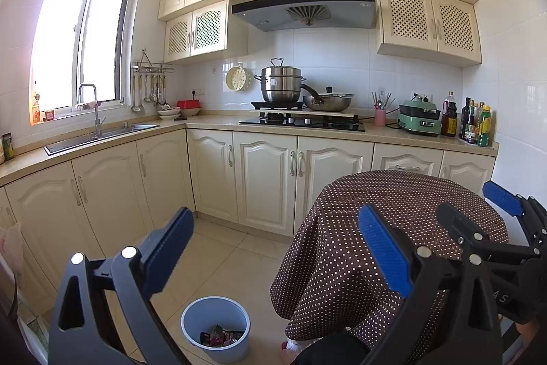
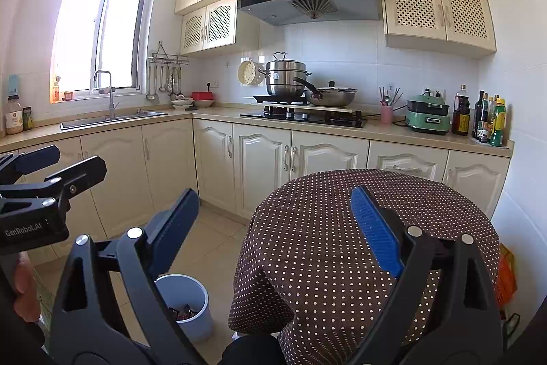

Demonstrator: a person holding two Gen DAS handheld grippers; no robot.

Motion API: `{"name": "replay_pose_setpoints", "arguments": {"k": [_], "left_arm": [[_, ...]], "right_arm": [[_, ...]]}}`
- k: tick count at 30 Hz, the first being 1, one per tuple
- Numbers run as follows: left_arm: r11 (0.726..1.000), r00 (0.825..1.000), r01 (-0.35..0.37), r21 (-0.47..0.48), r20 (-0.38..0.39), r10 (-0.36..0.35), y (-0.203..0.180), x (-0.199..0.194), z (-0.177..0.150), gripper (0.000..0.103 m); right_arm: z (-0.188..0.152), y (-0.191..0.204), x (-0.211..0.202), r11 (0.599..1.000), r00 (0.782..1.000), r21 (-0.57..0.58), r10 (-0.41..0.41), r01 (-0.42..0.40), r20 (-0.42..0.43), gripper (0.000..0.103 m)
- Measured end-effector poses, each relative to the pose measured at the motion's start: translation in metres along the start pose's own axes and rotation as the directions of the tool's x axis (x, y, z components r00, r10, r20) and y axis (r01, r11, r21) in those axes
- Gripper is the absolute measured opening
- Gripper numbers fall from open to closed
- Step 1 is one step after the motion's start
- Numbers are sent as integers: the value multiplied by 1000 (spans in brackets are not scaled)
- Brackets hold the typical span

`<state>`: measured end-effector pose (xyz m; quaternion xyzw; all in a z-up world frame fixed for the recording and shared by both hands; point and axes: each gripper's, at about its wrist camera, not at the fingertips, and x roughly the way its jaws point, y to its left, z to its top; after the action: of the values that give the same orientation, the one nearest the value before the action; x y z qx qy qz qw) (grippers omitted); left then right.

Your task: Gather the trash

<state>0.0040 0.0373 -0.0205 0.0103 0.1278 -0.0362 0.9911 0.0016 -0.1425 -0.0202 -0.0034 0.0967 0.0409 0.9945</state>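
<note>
A light blue waste bin [image 1: 216,327] stands on the tiled floor left of a small round table with a brown dotted cloth [image 1: 403,207]. Several wrappers [image 1: 218,338] lie in the bin. My left gripper [image 1: 273,248] is open and empty, held high over the floor and the table's left edge. My right gripper [image 2: 277,228] is open and empty, held above the table [image 2: 342,228]. The bin also shows in the right wrist view [image 2: 191,300], partly hidden by my left finger [image 2: 171,235]. The right gripper also shows at the right of the left wrist view [image 1: 475,211].
Cream cabinets [image 1: 259,173] line the back and left walls under a counter. A sink [image 1: 102,134], a stove [image 1: 304,120] with pots, a green cooker [image 1: 420,120] and bottles [image 1: 477,125] sit on the counter. An orange bag [image 2: 506,279] lies right of the table.
</note>
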Motion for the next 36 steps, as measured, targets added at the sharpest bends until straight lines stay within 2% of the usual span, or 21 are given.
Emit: {"name": "replay_pose_setpoints", "arguments": {"k": [36], "left_arm": [[1000, 1000, -4, -2, -16, 4, 0, 7, -6, 95]], "right_arm": [[0, 1, 6, 1000, 1000, -12, 15, -15, -10, 90]]}}
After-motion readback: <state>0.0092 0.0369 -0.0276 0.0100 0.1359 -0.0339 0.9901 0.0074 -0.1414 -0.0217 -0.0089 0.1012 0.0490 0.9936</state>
